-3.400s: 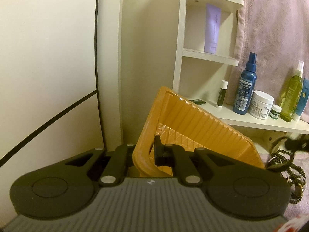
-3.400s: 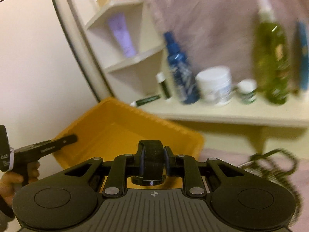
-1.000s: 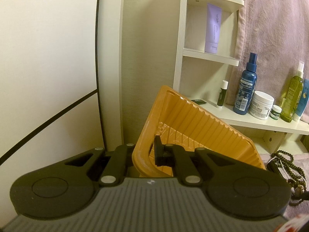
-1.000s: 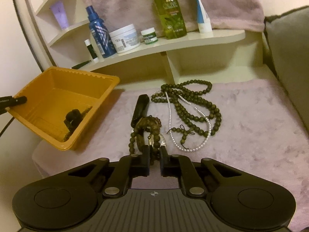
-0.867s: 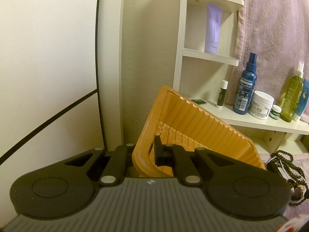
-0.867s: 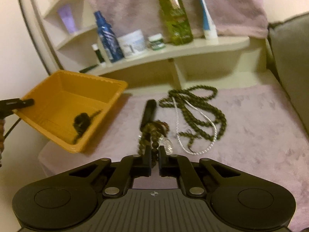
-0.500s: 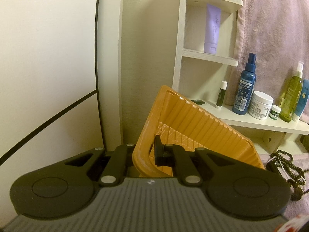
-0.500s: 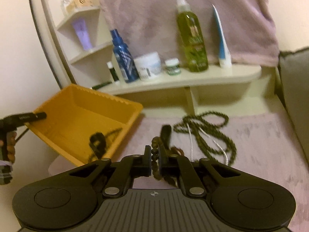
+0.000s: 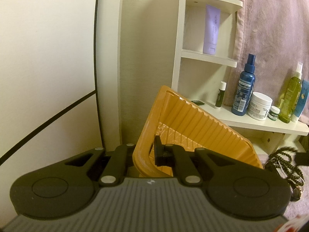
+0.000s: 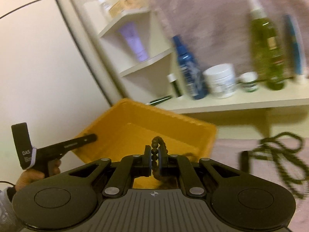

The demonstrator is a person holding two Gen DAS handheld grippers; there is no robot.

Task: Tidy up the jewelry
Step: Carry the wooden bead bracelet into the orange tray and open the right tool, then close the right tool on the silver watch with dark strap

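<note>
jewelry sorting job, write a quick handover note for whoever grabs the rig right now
Left hand-held gripper: shut on the near rim of the orange bin, holding it tilted.
Right hand-held gripper: shut on a dark bead bracelet, poised over the bin.
Done: nothing certain; the bin floor in view looks bare, the rest is hidden.
Left: drop the bracelet in, then fetch the dark bead necklaces lying on the pink cover.
</note>
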